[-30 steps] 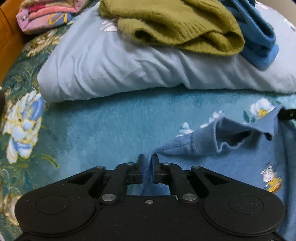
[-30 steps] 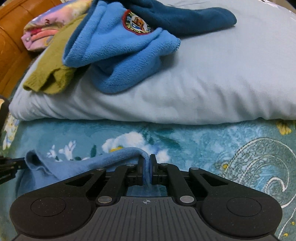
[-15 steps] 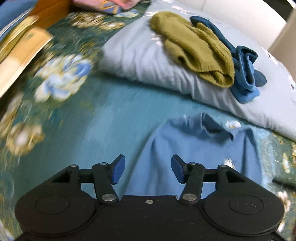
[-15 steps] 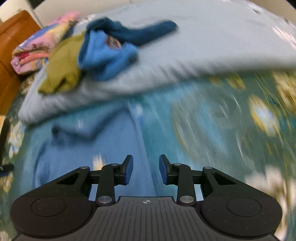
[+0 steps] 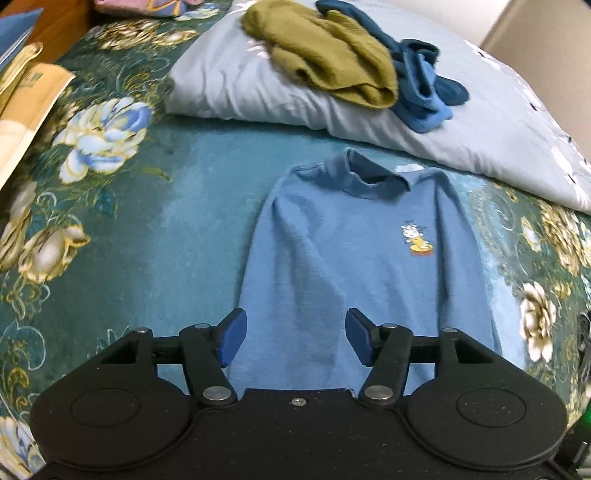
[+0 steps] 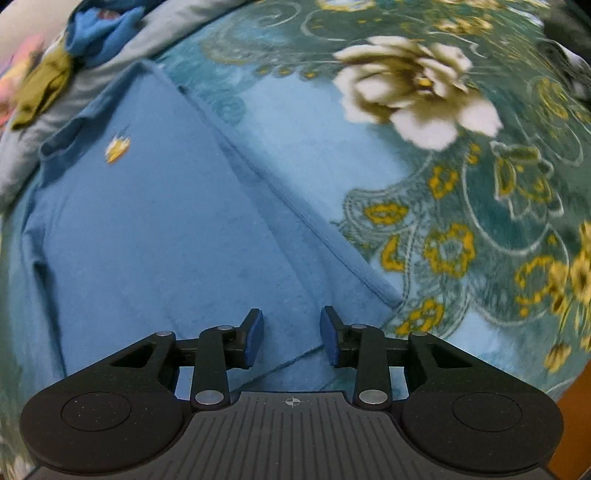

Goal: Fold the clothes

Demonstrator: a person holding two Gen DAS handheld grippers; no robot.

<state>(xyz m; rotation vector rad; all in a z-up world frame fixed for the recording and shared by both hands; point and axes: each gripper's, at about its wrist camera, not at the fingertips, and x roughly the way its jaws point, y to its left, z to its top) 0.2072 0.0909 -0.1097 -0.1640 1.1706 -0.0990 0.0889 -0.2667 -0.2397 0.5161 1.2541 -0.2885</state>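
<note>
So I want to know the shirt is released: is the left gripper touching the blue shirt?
Apart. In the left wrist view the left gripper has its jaws opening, nothing between them, above the flat blue shirt.

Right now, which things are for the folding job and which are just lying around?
For the job: blue shirt, left gripper, right gripper, both opening, nothing between them.

Lying about: olive sweater, blue fleece, pillow, flowered bedspread.

We count one blue shirt point(image 5: 354, 266) spread flat on one flowered bedspread point(image 5: 122, 236); one pale pillow point(image 5: 236, 85) bearing one olive sweater point(image 5: 325, 55) and one blue fleece garment point(image 5: 421, 88); one pink folded bundle point(image 5: 147, 5) at the far edge; two grippers, one left point(image 5: 295, 341), one right point(image 6: 291, 339).
</note>
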